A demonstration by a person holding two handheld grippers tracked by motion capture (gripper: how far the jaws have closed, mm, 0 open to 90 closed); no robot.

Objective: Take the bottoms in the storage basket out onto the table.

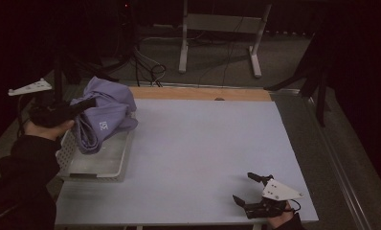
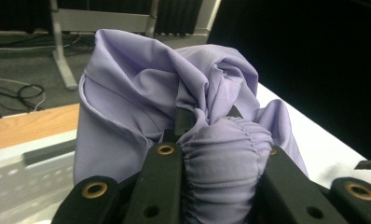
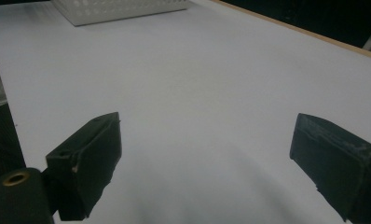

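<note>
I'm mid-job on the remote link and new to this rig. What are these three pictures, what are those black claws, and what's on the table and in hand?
There is no robot arm here: a person holds a two-jaw gripper in each hand. The high view looks down on the table from above the person's side. The other two pictures come from cameras riding on the grippers, looking along their black jaws.

The left gripper is shut on a lilac garment, bunched between its jaws and lifted over a white perforated basket at the table's left edge. The garment's lower part hangs into the basket. The right gripper sits low near the table's front right corner, jaws wide open, holding nothing.
</note>
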